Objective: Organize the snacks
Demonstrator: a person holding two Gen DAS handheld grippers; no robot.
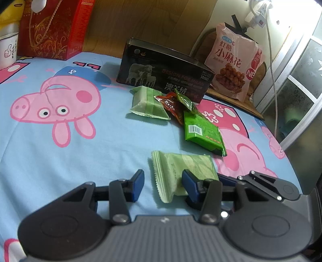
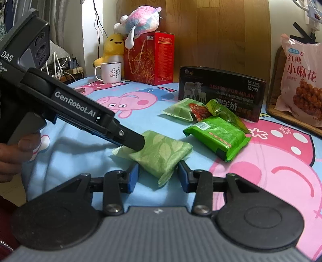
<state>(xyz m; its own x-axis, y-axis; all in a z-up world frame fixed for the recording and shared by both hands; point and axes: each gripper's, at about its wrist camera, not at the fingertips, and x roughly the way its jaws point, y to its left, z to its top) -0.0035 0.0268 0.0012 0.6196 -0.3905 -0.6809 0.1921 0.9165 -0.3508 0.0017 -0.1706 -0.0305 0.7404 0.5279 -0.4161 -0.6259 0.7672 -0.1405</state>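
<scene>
Two claws sit low by one pale green snack packet (image 2: pixel 161 153) on the bed (image 1: pixel 60 161); the left claw (image 1: pixel 163 184) is spread wide with the packet lying between its blue pads, not pinched yet; the right claw (image 2: pixel 158 175) is spread wide too, with the packet's near end between its pads; I think both are lined up to lift it. At 12 o'clock from the packet is a little heap, a bright green packet (image 1: pixel 203 133), a red packet (image 1: pixel 171 105) and another pale one (image 1: pixel 148 102), set close to a black tin box (image 1: pixel 165 74), maybe where snacks go. The bed has a blue pig sheet; a wooden headboard (image 2: pixel 217 36) stands behind; a red gift box (image 2: pixel 150 58), a white mug (image 2: pixel 110 72), soft toys (image 2: pixel 140 18) and a big pink snack bag (image 1: pixel 234 60) sit at the far edge.
</scene>
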